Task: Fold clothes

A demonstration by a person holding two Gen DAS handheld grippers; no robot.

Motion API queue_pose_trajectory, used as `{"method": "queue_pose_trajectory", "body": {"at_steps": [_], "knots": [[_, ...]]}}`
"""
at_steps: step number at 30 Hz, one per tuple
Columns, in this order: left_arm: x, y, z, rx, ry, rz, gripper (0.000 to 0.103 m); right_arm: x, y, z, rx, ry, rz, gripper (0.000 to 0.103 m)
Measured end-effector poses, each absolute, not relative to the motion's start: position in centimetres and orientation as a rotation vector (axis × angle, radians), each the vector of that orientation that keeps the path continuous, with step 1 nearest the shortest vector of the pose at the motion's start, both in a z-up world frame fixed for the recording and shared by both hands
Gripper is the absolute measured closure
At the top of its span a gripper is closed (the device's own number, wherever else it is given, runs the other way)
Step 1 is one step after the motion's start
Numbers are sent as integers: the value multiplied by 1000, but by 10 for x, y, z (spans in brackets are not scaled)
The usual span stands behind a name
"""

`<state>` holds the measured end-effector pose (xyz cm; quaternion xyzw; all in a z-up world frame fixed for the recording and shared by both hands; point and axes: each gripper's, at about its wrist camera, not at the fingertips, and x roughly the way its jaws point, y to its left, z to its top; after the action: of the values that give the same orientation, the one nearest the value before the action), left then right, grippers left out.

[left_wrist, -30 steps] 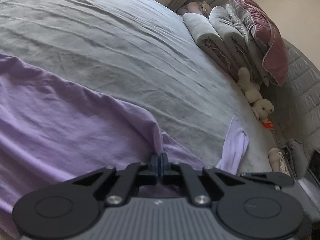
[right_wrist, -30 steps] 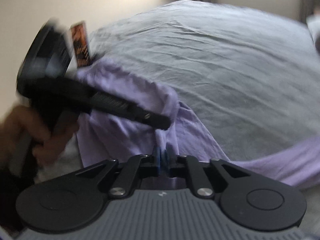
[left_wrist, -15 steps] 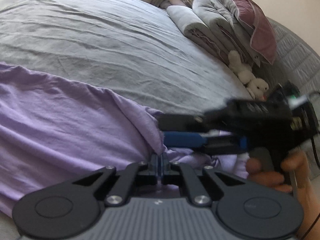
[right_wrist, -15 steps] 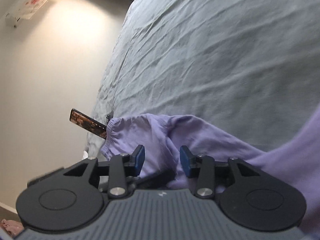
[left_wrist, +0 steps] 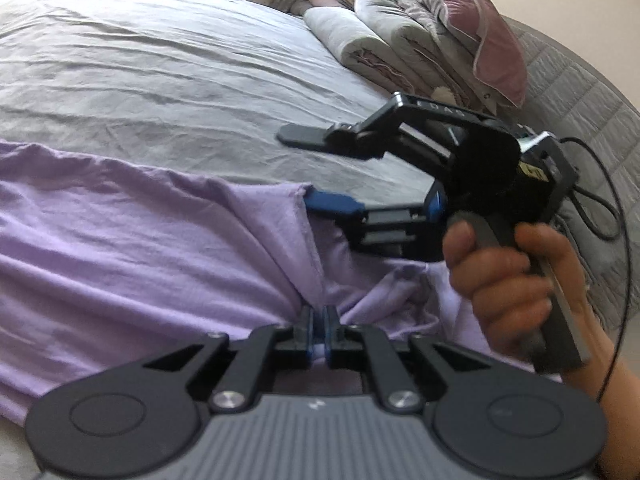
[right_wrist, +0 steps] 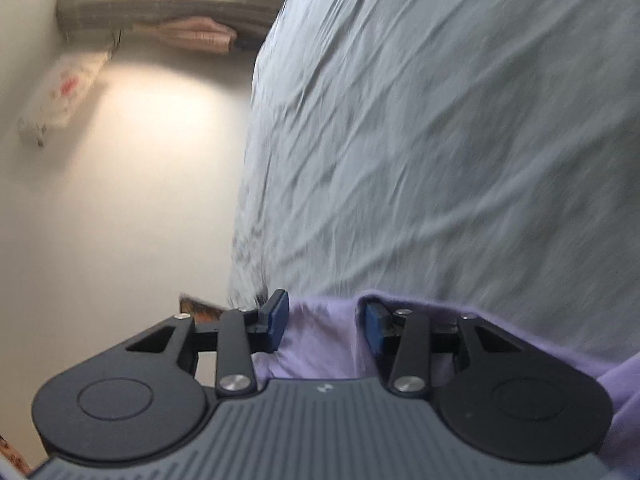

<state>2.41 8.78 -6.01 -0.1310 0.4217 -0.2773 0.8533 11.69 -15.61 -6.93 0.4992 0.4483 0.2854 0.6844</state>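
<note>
Lilac garment (left_wrist: 132, 240) spread wrinkled across grey bed (left_wrist: 180, 80); one edge bunched, lifted into ridge; hem folded over.

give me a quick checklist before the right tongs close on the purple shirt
1. Left tongs pinching the purple shirt: ok, shut on a bunched fold.
2. Right tongs open: ok.
3. Shirt fabric between the right pads: ok, fabric fills the gap.
4. Single layer at the right tongs: cannot tell.
5. Grey bed sheet kept out of the grasp: cannot tell.
6. Sharp right wrist view: not ok, motion blur.
</note>
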Motion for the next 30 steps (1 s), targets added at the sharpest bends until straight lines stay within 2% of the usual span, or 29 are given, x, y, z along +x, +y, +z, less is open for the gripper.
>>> {"method": "queue_pose_trajectory", "body": {"at_steps": [7, 12, 14, 17, 25, 28, 30], "knots": [[22, 88, -57, -247, 881, -607, 91, 118, -149, -66, 1028, 1032, 653, 62], [20, 83, -56, -195, 875, -625, 89, 118, -137, -57, 836, 1090, 672, 82], [18, 81, -56, -153, 879, -640, 90, 117, -140, -52, 791, 1066, 638, 97], [16, 78, -56, -99, 885, -662, 90, 118, -152, -45, 744, 946, 551, 99], [13, 75, -53, -31, 886, -691, 89, 101, -124, -37, 471, 782, 477, 99], [10, 74, -52, -20, 876, -683, 89, 96, -137, -35, 447, 770, 459, 93], [8, 74, -51, -23, 867, -682, 85, 93, -152, -30, 454, 772, 465, 92]]}}
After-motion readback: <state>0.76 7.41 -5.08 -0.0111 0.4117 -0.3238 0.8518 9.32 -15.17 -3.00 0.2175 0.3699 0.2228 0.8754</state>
